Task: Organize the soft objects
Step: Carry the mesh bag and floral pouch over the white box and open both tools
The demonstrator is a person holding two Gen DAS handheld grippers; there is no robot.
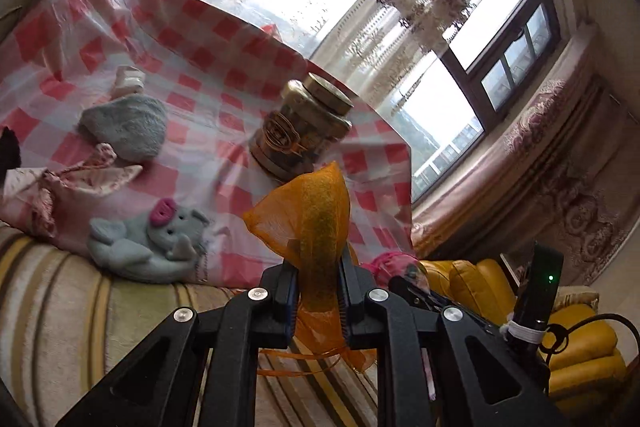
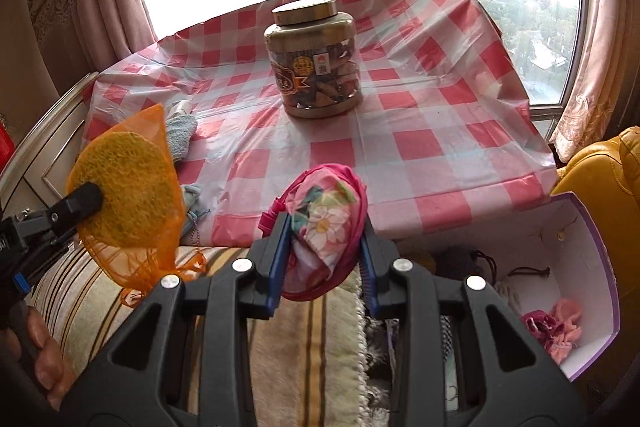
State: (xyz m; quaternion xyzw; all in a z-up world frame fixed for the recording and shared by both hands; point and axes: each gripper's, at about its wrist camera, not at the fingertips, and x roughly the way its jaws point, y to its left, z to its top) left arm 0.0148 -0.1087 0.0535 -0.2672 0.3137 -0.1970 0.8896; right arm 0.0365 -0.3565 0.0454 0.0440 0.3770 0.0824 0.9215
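L wrist view, left to right: grey towel [image 1: 126, 127] lies on the checked tablecloth [image 1: 208, 67], small white bottle [image 1: 129, 79] just behind it, pink fabric pouch [image 1: 60, 187] near the cloth's front edge. Grey elephant plush [image 1: 150, 243] lies at the cloth's edge by the striped sofa [image 1: 60, 307]. Snack jar [image 1: 304, 131] w/ gold lid stands mid-cloth. Left gripper [image 1: 319, 287] is clamped on an orange mesh bag [image 1: 308, 211], both pads pressing it, bag sticking up past the tips, ribbon hanging below. Yellow armchair [image 1: 576, 339] at far right.

R wrist view, left to right: person's hand [image 2: 36, 359] holds the left gripper's handle at bottom left; the orange bag w/ a yellow round pad inside hangs in the air above the sofa, in front of the towel. Jar upright on the cloth, centre back. Right gripper [image 2: 324, 247] is closed on a pink floral cloth bundle [image 2: 324, 227], squeezed between blue pads, above the sofa edge. White box [image 2: 580, 227] w/ purple rim sits at right, holding pink fabric bits [image 2: 554, 323] and a dark drawstring pouch [image 2: 464, 263].
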